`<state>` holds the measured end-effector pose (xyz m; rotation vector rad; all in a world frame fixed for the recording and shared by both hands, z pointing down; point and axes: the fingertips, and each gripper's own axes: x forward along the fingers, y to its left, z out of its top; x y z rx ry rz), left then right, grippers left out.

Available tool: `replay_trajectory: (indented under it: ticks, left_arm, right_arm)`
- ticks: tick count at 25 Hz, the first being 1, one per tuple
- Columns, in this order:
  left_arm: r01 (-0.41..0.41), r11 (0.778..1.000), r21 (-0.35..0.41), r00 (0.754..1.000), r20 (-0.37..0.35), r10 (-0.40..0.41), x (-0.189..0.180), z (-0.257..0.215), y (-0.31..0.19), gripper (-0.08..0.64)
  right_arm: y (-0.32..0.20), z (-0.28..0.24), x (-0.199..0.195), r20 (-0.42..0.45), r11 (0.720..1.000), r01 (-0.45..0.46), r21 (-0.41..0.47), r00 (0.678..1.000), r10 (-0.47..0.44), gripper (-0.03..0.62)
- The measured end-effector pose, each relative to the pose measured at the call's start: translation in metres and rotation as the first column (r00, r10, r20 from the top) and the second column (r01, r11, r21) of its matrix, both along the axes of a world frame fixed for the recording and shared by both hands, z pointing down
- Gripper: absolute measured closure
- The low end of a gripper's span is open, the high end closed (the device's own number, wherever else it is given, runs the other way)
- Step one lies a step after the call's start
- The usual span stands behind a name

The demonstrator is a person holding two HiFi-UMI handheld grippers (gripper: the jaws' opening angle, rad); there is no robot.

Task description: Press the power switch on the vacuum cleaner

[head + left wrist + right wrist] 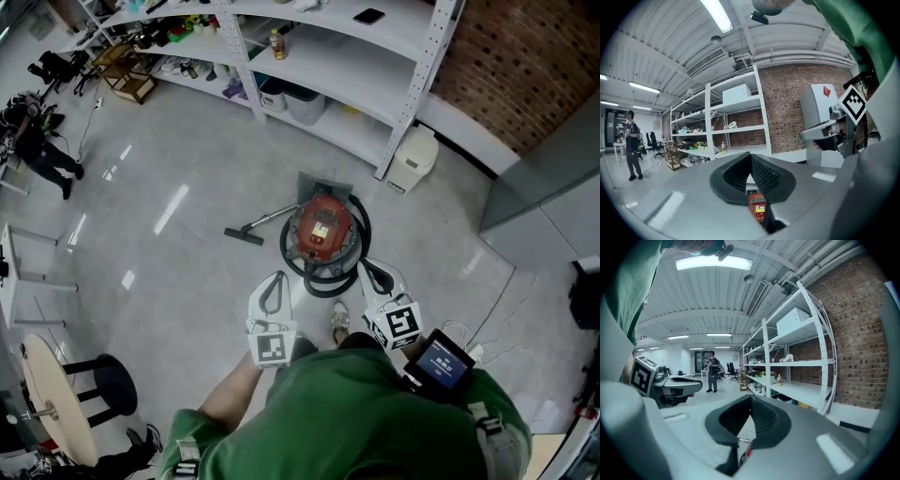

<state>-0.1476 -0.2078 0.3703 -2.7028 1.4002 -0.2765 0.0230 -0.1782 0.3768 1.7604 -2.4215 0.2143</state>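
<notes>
A red vacuum cleaner (pixel 322 230) stands on the grey floor with a black hose (pixel 330 281) coiled round it. Its wand ends in a floor nozzle (pixel 245 235) to the left. A pale label shows on its top; I cannot make out the switch. My left gripper (pixel 278 275) hangs shut and empty, short of the vacuum on its near left. My right gripper (pixel 366 264) is shut and empty too, on the near right, over the hose. In the left gripper view the vacuum cleaner (pixel 758 206) shows below the shut gripper (pixel 751 155). The right gripper (pixel 751 397) view shows only a red sliver of it.
White shelving (pixel 356 56) loaded with small items runs along the back, a white bin (pixel 413 159) by its post. A person (pixel 37 150) stands far left. A round table (pixel 52 403) and black stool (pixel 108 380) sit at the near left. A brick wall (pixel 525 56) rises at the right.
</notes>
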Motion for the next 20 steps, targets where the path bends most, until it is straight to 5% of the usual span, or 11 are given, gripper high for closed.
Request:
replay_trajectory:
  ticks: [4, 20]
  left_arm:
    - [-0.046, 0.999, -0.01, 0.997, -0.057, 0.045, -0.037, 0.002, 0.035, 0.555]
    - [-0.21, 0.977, -0.044, 0.976, -0.071, 0.206, -0.061, -0.001, 0.075, 0.555]
  right_arm:
    - [0.042, -0.009, -0.044, -0.021, 0.999, -0.036, 0.013, 0.999, 0.036, 0.591]
    - [0.118, -0.009, -0.08, -0.029, 0.975, -0.222, 0.006, 0.975, 0.222, 0.591]
